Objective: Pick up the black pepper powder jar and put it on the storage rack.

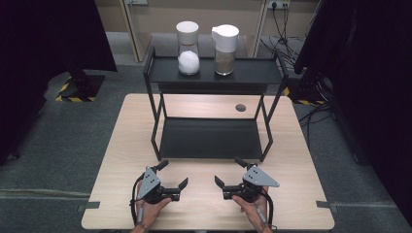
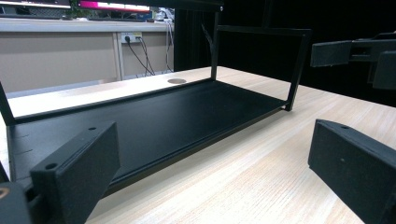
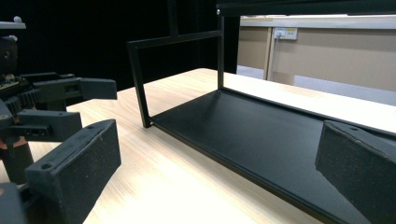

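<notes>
A wooden table (image 1: 121, 145) bears a black 2-tier rack (image 1: 209, 138); 2 jars (image 1: 188, 48) stand on top.

The right tool (image 3: 210, 172) has its two black jaws wide apart with nothing between them, low over the pale wood worktop (image 3: 173, 182). Ahead sits a black rack (image 3: 261, 135) with a flat bottom shelf and thin posts. The left tool (image 3: 60, 102) is off to the side, also spread apart.
</notes>
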Action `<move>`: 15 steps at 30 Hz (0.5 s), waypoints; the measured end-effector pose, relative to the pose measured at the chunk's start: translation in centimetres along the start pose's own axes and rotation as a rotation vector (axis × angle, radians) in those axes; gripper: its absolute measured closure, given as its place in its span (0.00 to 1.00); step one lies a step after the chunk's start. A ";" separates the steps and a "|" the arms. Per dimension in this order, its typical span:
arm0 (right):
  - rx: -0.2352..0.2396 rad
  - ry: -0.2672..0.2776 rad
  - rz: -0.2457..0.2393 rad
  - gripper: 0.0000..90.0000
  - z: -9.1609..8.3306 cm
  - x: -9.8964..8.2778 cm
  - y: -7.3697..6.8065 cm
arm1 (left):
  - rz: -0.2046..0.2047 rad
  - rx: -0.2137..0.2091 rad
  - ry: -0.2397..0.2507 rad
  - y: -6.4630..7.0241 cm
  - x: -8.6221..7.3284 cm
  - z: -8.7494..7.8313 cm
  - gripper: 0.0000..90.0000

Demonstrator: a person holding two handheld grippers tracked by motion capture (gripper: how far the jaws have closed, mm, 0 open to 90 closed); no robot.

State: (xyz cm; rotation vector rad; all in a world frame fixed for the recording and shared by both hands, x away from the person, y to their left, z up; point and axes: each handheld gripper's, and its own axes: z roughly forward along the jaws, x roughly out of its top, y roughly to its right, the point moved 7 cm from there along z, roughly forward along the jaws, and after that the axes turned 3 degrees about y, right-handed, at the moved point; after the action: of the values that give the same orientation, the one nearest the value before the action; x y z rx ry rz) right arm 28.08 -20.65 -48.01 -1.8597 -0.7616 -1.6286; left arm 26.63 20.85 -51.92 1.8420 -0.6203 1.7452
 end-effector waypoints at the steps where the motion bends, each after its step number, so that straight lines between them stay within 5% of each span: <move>1: 0.000 -0.002 0.000 0.01 0.0 -0.1 0.0 | 0.001 0.001 0.000 0.0 0.0 0.0 0.02; 15: 0.012 -0.025 0.003 0.01 0.0 -1.1 0.0 | -0.011 0.000 0.002 -0.1 0.0 -0.1 0.02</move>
State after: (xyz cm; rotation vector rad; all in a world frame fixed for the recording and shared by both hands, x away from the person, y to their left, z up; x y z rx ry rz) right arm 27.99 -20.75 -49.15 -1.8755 -0.7770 -1.5978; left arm 26.64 20.97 -51.96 1.8399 -0.6078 1.7400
